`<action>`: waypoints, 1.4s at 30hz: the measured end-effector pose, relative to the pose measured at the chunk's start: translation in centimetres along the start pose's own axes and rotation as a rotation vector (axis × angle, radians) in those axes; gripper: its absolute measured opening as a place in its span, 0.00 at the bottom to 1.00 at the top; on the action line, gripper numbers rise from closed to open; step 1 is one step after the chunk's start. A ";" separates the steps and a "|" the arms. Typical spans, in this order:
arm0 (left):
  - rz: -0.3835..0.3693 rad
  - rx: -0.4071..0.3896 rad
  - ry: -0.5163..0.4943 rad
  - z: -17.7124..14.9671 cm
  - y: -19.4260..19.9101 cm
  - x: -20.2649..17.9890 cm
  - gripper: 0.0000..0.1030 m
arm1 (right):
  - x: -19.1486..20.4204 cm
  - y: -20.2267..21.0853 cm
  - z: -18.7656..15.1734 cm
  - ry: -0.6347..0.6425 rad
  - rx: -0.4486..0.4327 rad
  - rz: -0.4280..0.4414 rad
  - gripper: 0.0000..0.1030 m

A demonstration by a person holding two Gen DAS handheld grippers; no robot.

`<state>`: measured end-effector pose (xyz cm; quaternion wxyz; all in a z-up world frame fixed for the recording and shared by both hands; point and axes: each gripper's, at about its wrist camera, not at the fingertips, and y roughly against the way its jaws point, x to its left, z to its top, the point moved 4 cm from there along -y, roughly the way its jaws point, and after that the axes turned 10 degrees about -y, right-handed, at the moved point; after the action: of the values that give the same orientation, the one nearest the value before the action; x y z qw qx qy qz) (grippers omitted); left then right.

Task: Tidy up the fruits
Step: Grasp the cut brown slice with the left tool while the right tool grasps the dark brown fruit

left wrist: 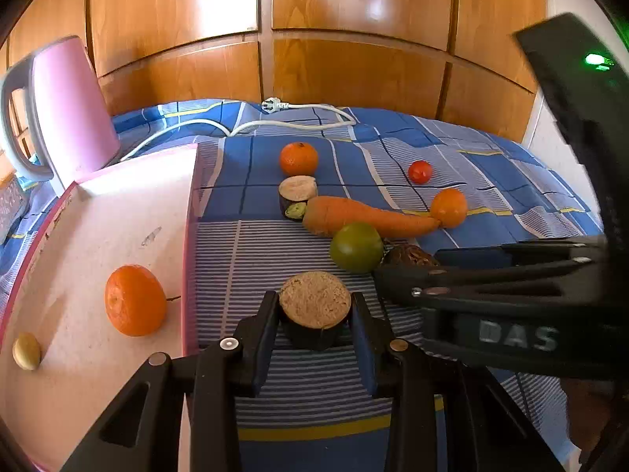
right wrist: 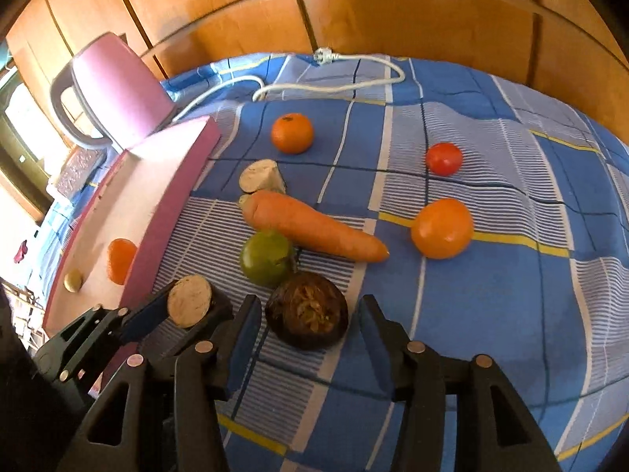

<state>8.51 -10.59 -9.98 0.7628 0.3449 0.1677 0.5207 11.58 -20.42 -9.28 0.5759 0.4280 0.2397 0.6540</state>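
Observation:
My left gripper (left wrist: 314, 314) is shut on a dark eggplant piece (left wrist: 314, 306) with a pale cut face, just above the blue checked cloth; it shows in the right wrist view too (right wrist: 190, 301). My right gripper (right wrist: 310, 316) is open, its fingers either side of a dark brown round fruit (right wrist: 307, 310), not touching. A green fruit (left wrist: 356, 247), a carrot (left wrist: 365, 216), another eggplant piece (left wrist: 298, 195), two oranges (left wrist: 298, 158) (left wrist: 449, 207) and a red tomato (left wrist: 420, 171) lie on the cloth. A pink tray (left wrist: 118, 216) at left holds an orange (left wrist: 135, 300) and a small yellow fruit (left wrist: 26, 351).
A pink kettle (left wrist: 67, 106) stands behind the tray at far left. A white power cord and plug (left wrist: 275, 118) lies along the back of the cloth. Wooden cabinet doors (left wrist: 354, 19) rise behind the surface.

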 end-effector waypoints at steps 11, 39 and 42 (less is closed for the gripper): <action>0.010 0.001 -0.006 -0.1 -0.1 -0.1 0.35 | 0.1 -0.4 0.2 0.090 0.022 -0.092 0.43; -0.037 0.009 0.020 -0.3 2.4 -0.3 0.35 | -3.0 2.5 -2.4 0.029 -0.059 -0.171 0.43; -0.039 0.002 0.020 -0.4 2.9 -0.3 0.35 | -2.8 2.8 -2.9 0.026 -0.057 -0.173 0.43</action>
<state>6.19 -10.07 -8.26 0.7708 0.3372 0.1826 0.5088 7.54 -23.24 -9.37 0.6391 0.3805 0.2645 0.6138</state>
